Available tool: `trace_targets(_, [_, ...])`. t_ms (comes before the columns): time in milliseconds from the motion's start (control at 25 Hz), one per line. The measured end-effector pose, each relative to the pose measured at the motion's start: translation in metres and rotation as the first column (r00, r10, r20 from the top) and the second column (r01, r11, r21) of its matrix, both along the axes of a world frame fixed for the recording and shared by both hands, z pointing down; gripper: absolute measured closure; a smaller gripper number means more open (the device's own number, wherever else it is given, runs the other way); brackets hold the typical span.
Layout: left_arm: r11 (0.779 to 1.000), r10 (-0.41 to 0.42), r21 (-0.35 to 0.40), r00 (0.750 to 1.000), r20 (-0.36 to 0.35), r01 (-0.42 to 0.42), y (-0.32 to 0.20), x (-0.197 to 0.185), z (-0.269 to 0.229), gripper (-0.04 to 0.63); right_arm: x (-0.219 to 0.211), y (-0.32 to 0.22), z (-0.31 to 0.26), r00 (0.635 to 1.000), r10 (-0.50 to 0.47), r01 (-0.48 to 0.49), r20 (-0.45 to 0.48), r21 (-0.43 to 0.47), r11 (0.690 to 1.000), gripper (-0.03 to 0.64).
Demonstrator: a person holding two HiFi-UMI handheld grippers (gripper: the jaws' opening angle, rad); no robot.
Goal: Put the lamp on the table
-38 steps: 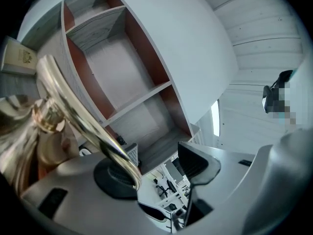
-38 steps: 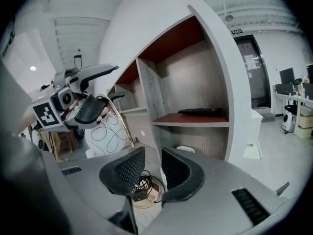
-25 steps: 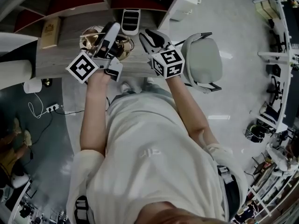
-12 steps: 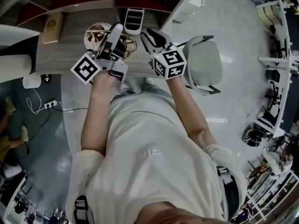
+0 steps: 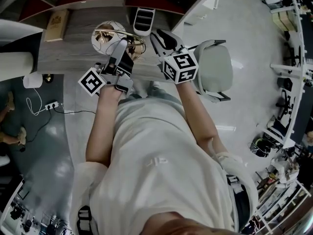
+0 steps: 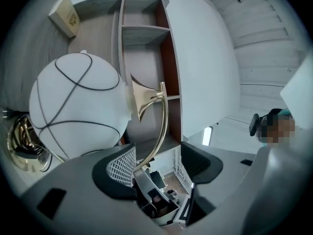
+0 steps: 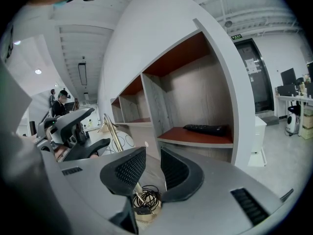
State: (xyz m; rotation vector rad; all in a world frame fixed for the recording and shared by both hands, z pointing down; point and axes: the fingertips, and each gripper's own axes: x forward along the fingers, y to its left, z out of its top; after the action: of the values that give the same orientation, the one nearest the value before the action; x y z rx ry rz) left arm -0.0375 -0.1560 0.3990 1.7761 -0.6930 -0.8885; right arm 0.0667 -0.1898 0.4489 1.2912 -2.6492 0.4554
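Observation:
The lamp stands on the grey wooden table [image 5: 73, 53]. Its white globe [image 5: 108, 35] fills the left of the left gripper view [image 6: 76, 106]. Its curved brass stem [image 6: 160, 121] runs down along one pad of my left gripper [image 6: 159, 155], whose jaws stand well apart, open. In the head view the left gripper [image 5: 122, 47] sits just short of the globe. My right gripper [image 5: 159, 35] is to the right of the lamp, open [image 7: 152, 163]. The brass base with a coiled cable [image 7: 144, 199] lies just below its jaws.
A shelf unit with red-brown boards [image 7: 195, 136] rises behind the table, with a black remote [image 7: 208, 129] on one board. A boxed book [image 5: 57, 23] lies at the far left of the table. A grey chair [image 5: 212, 70] stands to the right.
The left gripper has drawn back from over the lamp, so the white globe now shows beyond it. The right gripper has barely moved.

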Motion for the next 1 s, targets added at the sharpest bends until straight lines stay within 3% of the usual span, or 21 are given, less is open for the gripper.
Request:
trace_targets(80, [1.0, 0.001, 0.004, 1.0, 0.007, -0.001, 0.005, -0.007, 0.002, 0.323, -0.003, -0.001, -0.001, 1.0, -0.004, 0.004, -0.001, -0.001, 1.0, 0.497])
trace_targets(200, [0.999, -0.02, 0.035, 0.998, 0.054, 0.018, 0.014, -0.023, 0.0, 0.456, -0.009, -0.001, -0.001, 1.0, -0.015, 0.015, -0.015, -0.014, 1.0, 0.52])
trace_targets(280, [0.997, -0.049, 0.06, 0.991, 0.125, 0.042, 0.02, -0.036, -0.002, 0.545, -0.012, 0.0, -0.002, 1.0, -0.023, 0.022, -0.02, -0.023, 0.999, 0.541])
trace_targets(360, [0.996, -0.071, 0.071, 0.967, 0.243, 0.055, 0.024, -0.049, 0.0, 0.571, -0.013, 0.0, -0.006, 1.0, -0.021, 0.021, -0.017, -0.021, 1.0, 0.558])
trace_targets(480, [0.995, -0.096, 0.078, 0.876, 0.473, 0.067, 0.03, -0.068, 0.007, 0.58, -0.016, 0.002, -0.014, 1.0, -0.026, 0.026, -0.007, -0.009, 1.0, 0.581])
trace_targets(600, [0.989, -0.137, 0.134, 0.768, 0.626, 0.066, 0.035, -0.085, 0.006, 0.58, -0.021, 0.006, -0.022, 0.998, -0.056, 0.056, -0.006, -0.005, 0.998, 0.586])
trace_targets(720, [0.979, -0.19, 0.185, 0.685, 0.703, 0.083, 0.037, -0.099, -0.003, 0.58, -0.028, 0.01, -0.03, 0.996, -0.091, 0.091, -0.021, 0.014, 0.996, 0.588])
trace_targets(920, [0.962, -0.259, 0.267, 0.5, 0.827, 0.057, 0.041, -0.112, -0.017, 0.58, -0.038, 0.018, -0.049, 0.988, -0.143, 0.145, -0.05, 0.048, 0.988, 0.588])
trace_targets(1000, [0.958, -0.275, 0.282, 0.443, 0.853, 0.052, 0.043, -0.116, -0.02, 0.58, -0.041, 0.02, -0.055, 0.987, -0.154, 0.157, -0.051, 0.059, 0.986, 0.588])
